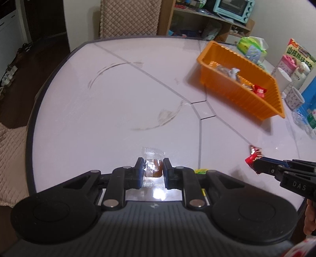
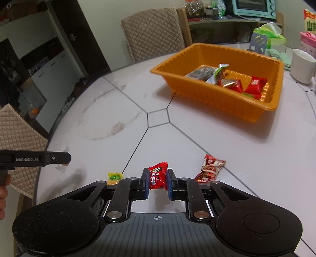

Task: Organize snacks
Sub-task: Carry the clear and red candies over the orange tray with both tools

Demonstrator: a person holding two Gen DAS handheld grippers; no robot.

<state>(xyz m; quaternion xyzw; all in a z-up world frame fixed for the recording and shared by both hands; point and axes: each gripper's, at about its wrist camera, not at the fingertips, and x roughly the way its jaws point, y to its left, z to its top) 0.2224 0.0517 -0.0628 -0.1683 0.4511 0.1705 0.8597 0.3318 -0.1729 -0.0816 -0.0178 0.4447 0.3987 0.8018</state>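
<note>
My left gripper (image 1: 153, 168) is shut on a clear-wrapped brown snack (image 1: 153, 168) just above the white table (image 1: 118, 98). My right gripper (image 2: 157, 179) is shut on a red candy packet (image 2: 157, 175), which also shows in the left wrist view (image 1: 253, 159). An orange tray (image 2: 207, 96) holding several snacks stands at the far right; it also shows in the left wrist view (image 1: 237, 93). A dark red snack bar (image 2: 210, 169) and a small yellow-green candy (image 2: 114, 177) lie on the table near my right gripper.
A white mug (image 2: 302, 66), a tissue pack (image 2: 270, 35) and boxes stand beyond the tray. Quilted chairs (image 2: 152, 29) stand at the table's far and left edges. A shelf with a blue toaster oven (image 1: 234, 8) is behind.
</note>
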